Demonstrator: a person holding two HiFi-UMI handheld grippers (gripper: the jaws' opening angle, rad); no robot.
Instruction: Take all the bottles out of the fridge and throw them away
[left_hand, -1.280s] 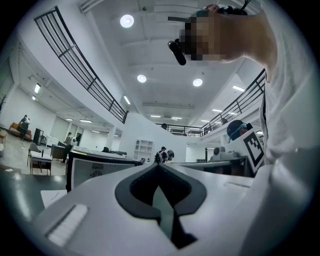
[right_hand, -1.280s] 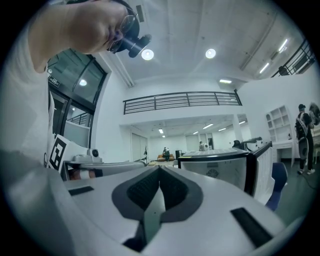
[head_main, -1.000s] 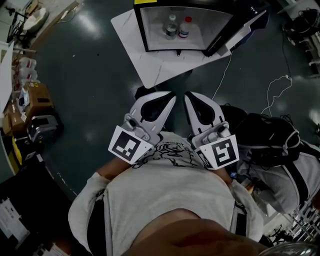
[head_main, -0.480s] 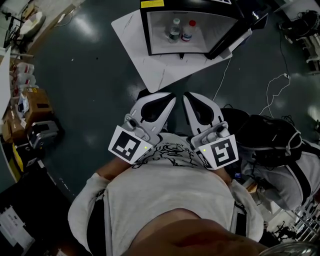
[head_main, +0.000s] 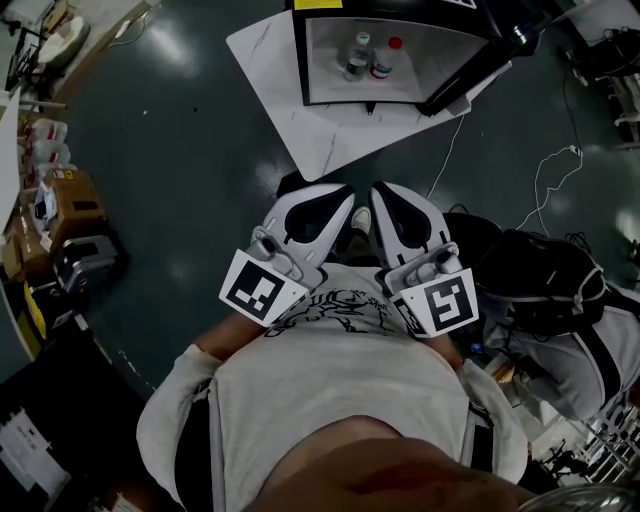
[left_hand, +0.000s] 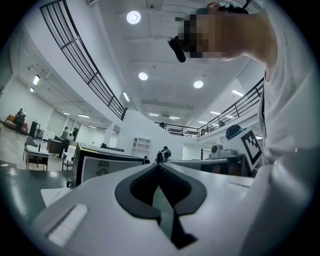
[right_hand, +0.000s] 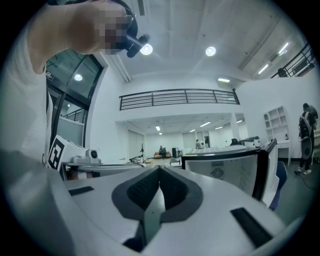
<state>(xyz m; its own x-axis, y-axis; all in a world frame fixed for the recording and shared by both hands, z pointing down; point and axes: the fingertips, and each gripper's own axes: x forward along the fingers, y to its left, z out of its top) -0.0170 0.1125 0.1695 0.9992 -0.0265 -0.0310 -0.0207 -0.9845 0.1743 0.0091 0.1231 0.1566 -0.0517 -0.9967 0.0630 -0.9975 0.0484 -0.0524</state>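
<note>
In the head view a small black fridge (head_main: 440, 60) stands open on a white table (head_main: 330, 120), its door swung out to the right. Two bottles stand inside: a clear one with a pale cap (head_main: 357, 58) and one with a red cap (head_main: 382, 60). My left gripper (head_main: 345, 193) and right gripper (head_main: 379, 191) are held side by side close to my chest, well short of the table. Both point level toward the fridge, and both are shut with nothing between their jaws. The left gripper (left_hand: 159, 165) sees the fridge (left_hand: 107, 164) ahead on its left; the right gripper (right_hand: 160, 169) sees the fridge (right_hand: 227, 172) on its right.
A black backpack (head_main: 540, 280) lies on the dark floor to my right, with a white cable (head_main: 552, 178) trailing near it. Cardboard boxes and gear (head_main: 70, 215) sit along the left. My shoe (head_main: 361, 220) shows between the grippers.
The fridge and table have slid up and to the right in the head view. A shoe has come into sight between the grippers. Both grippers keep their pose and stay shut.
</note>
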